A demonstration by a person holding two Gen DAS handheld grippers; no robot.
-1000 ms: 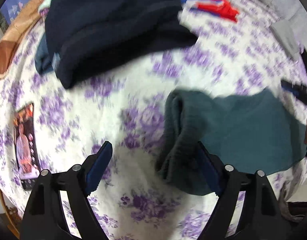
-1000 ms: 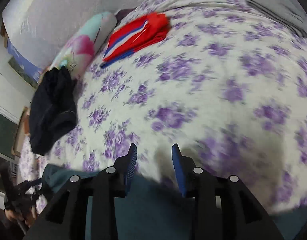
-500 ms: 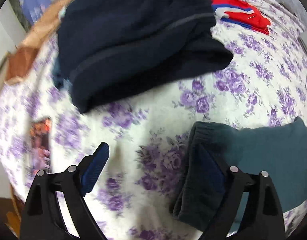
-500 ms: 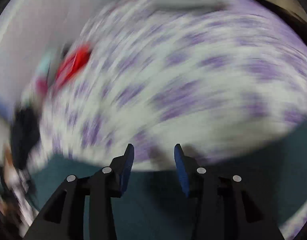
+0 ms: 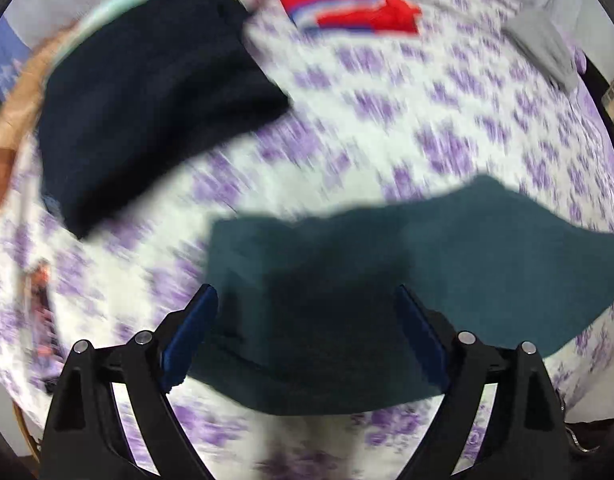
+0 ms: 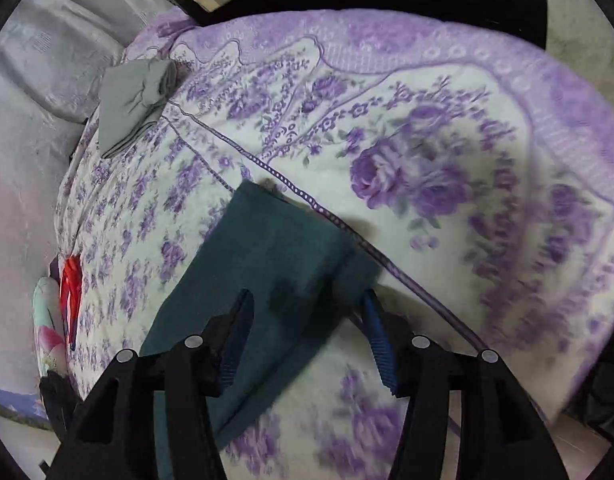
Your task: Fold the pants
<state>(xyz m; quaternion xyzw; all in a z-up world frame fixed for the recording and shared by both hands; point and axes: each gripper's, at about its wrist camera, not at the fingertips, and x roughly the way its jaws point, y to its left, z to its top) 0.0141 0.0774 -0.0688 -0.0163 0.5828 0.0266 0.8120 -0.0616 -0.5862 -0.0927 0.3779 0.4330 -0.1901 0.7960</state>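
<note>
The teal pants [image 5: 447, 264] are lying on the floral bed [image 6: 427, 128]. The left tongs [image 5: 307, 320] and right tongs [image 6: 307, 320] are both standing spread over the fabric, pinching nothing.

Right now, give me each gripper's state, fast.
Left gripper: open, over the teal pants, holding nothing.
Right gripper: open, over the same pants, holding nothing.

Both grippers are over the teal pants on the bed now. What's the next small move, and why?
Probably lower both grippers and close them on the cloth. The left gripper and right gripper both stand open, with the teal pants lying flat between their fingers, ungripped, on the floral bedspread.
</note>
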